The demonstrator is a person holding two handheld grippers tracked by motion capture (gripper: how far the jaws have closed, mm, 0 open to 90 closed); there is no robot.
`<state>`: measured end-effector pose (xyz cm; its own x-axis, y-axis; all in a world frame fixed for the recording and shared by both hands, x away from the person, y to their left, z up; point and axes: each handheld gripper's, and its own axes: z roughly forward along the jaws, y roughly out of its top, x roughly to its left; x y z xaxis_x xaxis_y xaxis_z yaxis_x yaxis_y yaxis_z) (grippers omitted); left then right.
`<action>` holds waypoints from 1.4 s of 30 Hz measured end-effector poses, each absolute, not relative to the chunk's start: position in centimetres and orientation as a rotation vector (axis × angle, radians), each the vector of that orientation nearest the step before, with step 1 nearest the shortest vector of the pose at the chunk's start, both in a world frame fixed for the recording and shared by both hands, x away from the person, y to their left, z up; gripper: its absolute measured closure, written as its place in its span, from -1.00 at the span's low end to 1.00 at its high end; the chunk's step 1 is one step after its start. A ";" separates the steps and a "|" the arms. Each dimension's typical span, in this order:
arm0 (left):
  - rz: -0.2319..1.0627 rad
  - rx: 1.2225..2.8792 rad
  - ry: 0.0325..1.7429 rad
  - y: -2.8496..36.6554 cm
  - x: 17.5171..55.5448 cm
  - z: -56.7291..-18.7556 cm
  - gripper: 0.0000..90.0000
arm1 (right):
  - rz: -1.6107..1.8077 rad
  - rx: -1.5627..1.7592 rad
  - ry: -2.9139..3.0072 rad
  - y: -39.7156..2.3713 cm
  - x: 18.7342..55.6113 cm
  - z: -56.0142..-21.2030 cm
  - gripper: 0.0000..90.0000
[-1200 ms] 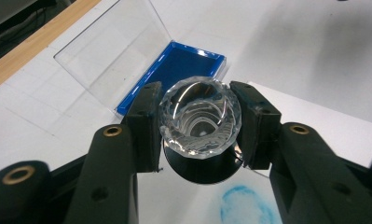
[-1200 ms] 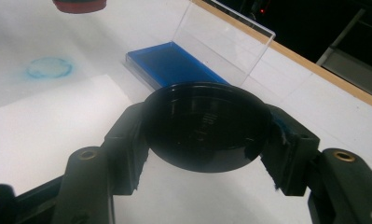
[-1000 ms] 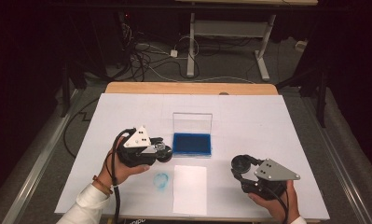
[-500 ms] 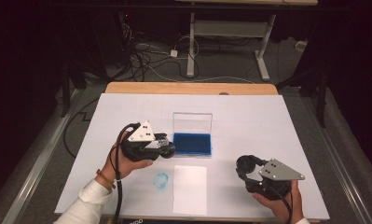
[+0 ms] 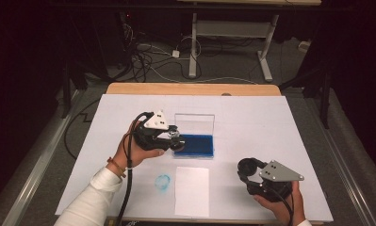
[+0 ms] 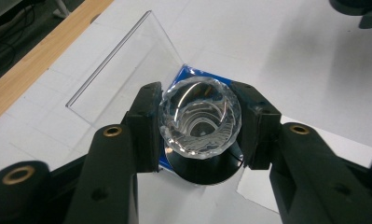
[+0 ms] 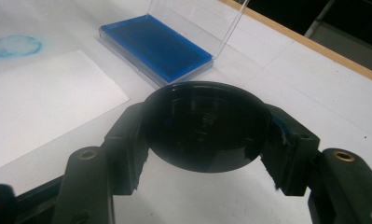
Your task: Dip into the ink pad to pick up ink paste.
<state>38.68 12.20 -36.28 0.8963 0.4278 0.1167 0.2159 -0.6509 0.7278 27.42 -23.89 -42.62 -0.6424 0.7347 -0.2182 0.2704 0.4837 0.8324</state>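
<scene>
Left gripper (image 5: pixel 174 140) jaws clamped on a faceted clear glass stamp with black round base (image 6: pixel 200 116), held over the blue ink pad in its open clear plastic case (image 5: pixel 195 145), right gripper (image 5: pixel 246 169) jaws gripping a black round cap (image 7: pixel 206 126) above the white surface (image 5: pixel 270 122), white paper sheet (image 5: pixel 192 190) beside a blue ring print (image 5: pixel 163 182)

White paper sheet (image 5: pixel 192 190) & blue ring stain (image 5: pixel 163 182) on table (image 5: pixel 270 117); cables (image 5: pixel 148 56) on floor behind.

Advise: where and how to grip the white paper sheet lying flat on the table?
Take the white paper sheet at its near short edge, coming in low from the person's side. It lies flat, so nothing stands up to pinch; that edge sits near the table front, probably easiest to slide a jaw under.
</scene>
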 end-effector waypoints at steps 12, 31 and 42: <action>0.296 2.355 0.520 10.4 41.2 -38.2 0.22 | 1.075 0.810 2.172 -23.9 27.2 -42.6 -0.14; 0.262 2.411 0.568 8.1 43.3 -41.3 0.22 | 1.047 0.802 2.199 -23.7 27.4 -42.9 -0.14; 0.291 2.420 0.583 8.3 43.5 -41.8 0.22 | 1.045 0.796 2.208 -23.7 27.4 -43.0 -0.14</action>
